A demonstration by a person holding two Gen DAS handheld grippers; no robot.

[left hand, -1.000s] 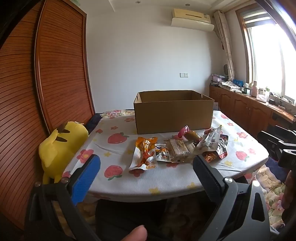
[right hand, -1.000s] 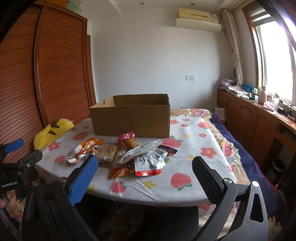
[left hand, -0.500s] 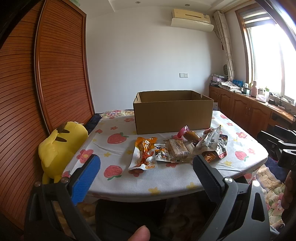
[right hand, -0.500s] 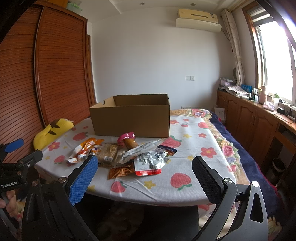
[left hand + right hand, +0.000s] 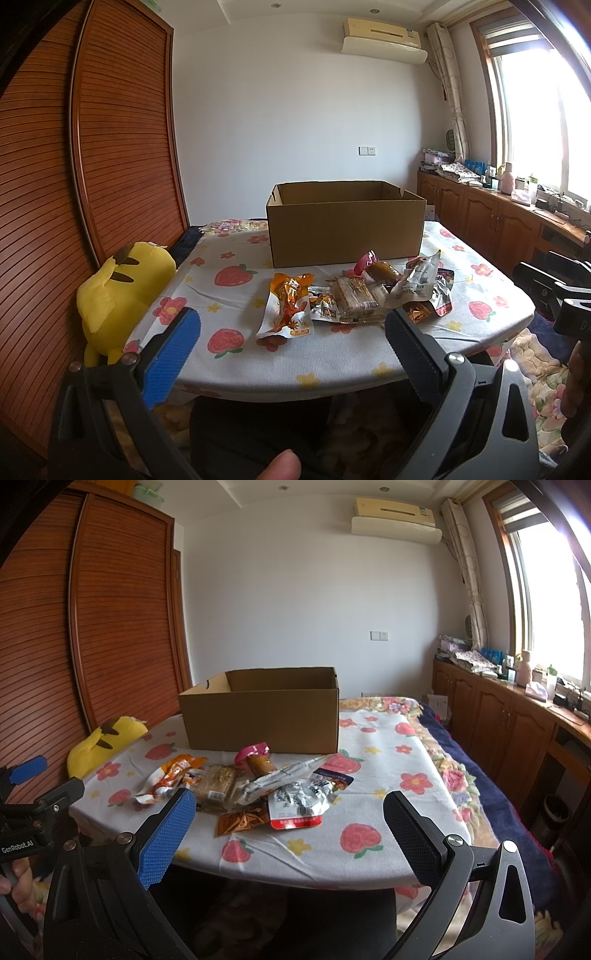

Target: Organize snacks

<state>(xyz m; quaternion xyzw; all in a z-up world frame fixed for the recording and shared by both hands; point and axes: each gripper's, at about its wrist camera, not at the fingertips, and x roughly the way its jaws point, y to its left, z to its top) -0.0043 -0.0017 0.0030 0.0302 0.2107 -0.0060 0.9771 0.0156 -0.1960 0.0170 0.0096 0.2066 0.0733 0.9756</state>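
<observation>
A pile of snack packets lies on the table in front of an open cardboard box (image 5: 345, 229) (image 5: 262, 716). It holds an orange pouch (image 5: 288, 308) (image 5: 170, 779), a brown cracker pack (image 5: 354, 295) (image 5: 218, 784), a pink-capped brown roll (image 5: 380, 267) (image 5: 258, 758) and a silver-and-red pouch (image 5: 301, 805) (image 5: 424, 286). My left gripper (image 5: 291, 332) hangs open short of the table's near edge, nothing between its fingers. My right gripper (image 5: 290, 814) is also open and empty, held back from the edge, with the silver pouch showing between its fingers.
The table (image 5: 221, 288) (image 5: 388, 775) wears a strawberry-print cloth. A yellow plush toy (image 5: 118, 295) (image 5: 103, 740) sits at its left side by the slatted wooden wardrobe (image 5: 122, 147). Wooden cabinets (image 5: 498, 723) with clutter line the window wall on the right. A hand (image 5: 14, 877) holds the other gripper's handle.
None of the snacks has moved. Both grippers stay open and nearly still, with only a slight drift of each view.
</observation>
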